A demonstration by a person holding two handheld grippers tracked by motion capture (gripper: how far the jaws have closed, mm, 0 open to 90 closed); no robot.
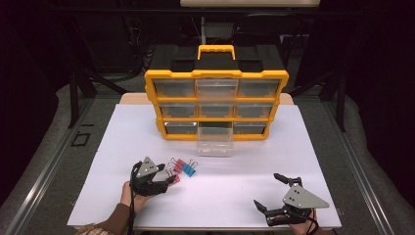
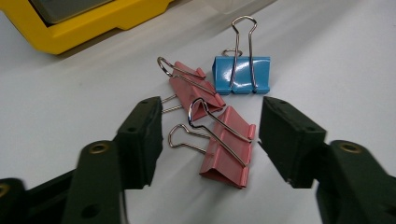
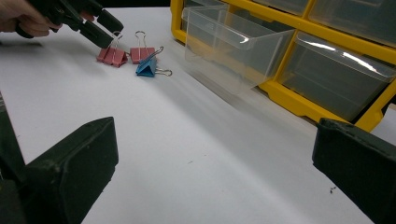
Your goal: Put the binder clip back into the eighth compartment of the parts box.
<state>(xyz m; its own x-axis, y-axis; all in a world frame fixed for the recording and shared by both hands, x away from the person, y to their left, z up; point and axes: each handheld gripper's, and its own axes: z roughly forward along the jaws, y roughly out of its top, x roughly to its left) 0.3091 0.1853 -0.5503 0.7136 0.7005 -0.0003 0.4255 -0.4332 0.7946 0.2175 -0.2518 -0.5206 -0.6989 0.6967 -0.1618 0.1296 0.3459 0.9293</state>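
Observation:
Three binder clips lie on the white board (image 1: 230, 191) at front left: a near pink clip (image 2: 229, 149), a second pink clip (image 2: 194, 88) behind it, and a blue clip (image 2: 242, 74) farthest off. My left gripper (image 2: 210, 123) straddles the near pink clip; a gap shows between each pad and the clip, so it is open. From above, the left gripper (image 1: 167, 174) sits at the left end of the clips, next to the blue clip (image 1: 189, 169). My right gripper (image 1: 266, 190) rests at front right, open wide with nothing between its jaws.
A yellow and black organizer (image 1: 216, 78) stands upright at the back of the board. Its clear bottom-middle drawer (image 1: 214, 144) is pulled far out toward me, just beyond the clips. In the right gripper view that drawer (image 3: 233, 46) juts out to the right of the clips.

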